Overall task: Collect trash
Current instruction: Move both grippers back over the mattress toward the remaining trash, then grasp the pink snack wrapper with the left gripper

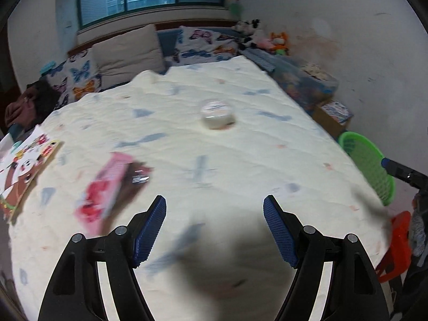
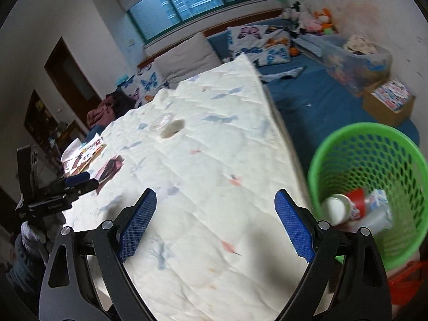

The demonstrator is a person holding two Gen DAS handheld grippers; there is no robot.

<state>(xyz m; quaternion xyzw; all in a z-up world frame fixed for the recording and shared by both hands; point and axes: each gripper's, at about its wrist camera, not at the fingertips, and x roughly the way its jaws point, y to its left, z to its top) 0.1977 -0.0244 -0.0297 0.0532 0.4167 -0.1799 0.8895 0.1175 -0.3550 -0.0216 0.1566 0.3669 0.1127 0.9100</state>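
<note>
Clear plastic cup (image 1: 217, 115) lies on its side mid-quilt (image 1: 240, 160), well apart from both grippers. Pink wrapper (image 1: 103, 192) also on the quilt, nearer the left gripper (image 1: 214, 210), just off its left finger, not touching. Left gripper jaws wide, nothing between them. Right gripper (image 2: 215, 203) jaws wide too, empty, over the quilt's near edge. Green mesh basket (image 2: 374, 160) beside the quilt's right edge, holding a paper cup (image 2: 337, 208) and bottle-like trash. Picture book (image 1: 24, 171) at the quilt's left edge.
</note>
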